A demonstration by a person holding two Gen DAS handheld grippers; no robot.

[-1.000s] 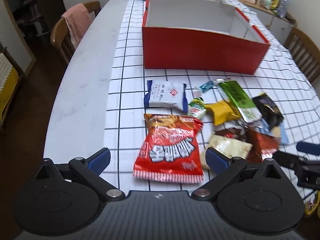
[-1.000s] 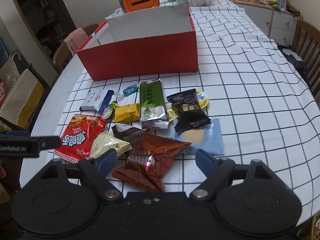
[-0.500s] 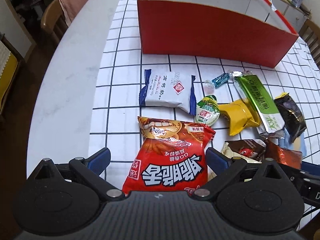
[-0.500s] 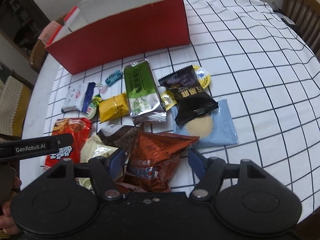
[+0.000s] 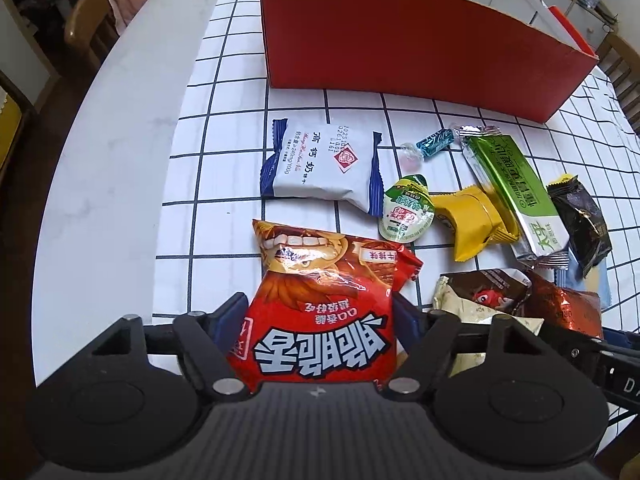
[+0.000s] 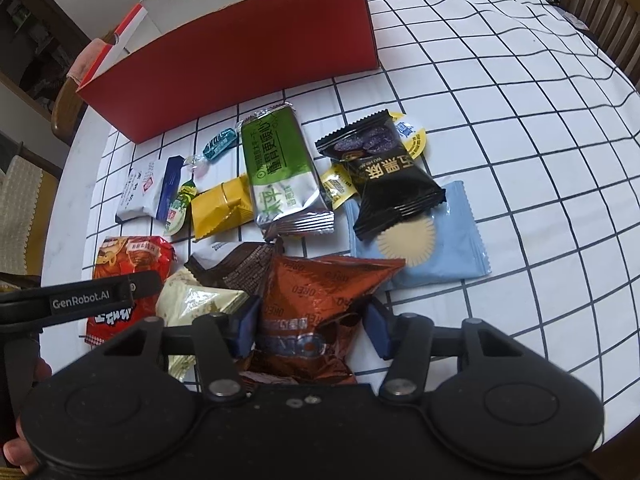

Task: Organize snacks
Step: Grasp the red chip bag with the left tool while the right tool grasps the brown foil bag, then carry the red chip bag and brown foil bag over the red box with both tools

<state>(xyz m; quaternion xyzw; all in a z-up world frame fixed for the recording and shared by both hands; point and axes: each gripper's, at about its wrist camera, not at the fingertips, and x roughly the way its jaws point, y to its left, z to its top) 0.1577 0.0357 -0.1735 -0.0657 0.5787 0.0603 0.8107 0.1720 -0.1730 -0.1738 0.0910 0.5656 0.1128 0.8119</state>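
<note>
Your left claw (image 5: 320, 316) is clenched on the red chip bag (image 5: 320, 300) at the left edge of the snack pile, both blue pads pressed into its sides. The bag's long axis runs straight away from you toward the red box (image 5: 400, 48), its print upside down to you. Beyond it lies the white milk packet (image 5: 324, 164) on the checked surface (image 5: 224, 120), long axis running left to right. Farther right, the green bar (image 6: 280, 172) points lengthwise at the box. Your right claw (image 6: 310, 324) grips the brown cookie bag (image 6: 316, 300), its left pad touching and the right pad just at the bag's edge; the bag's long axis points toward the box. The black packet (image 6: 384, 176) rests partly on the pale blue packet (image 6: 432, 236).
</note>
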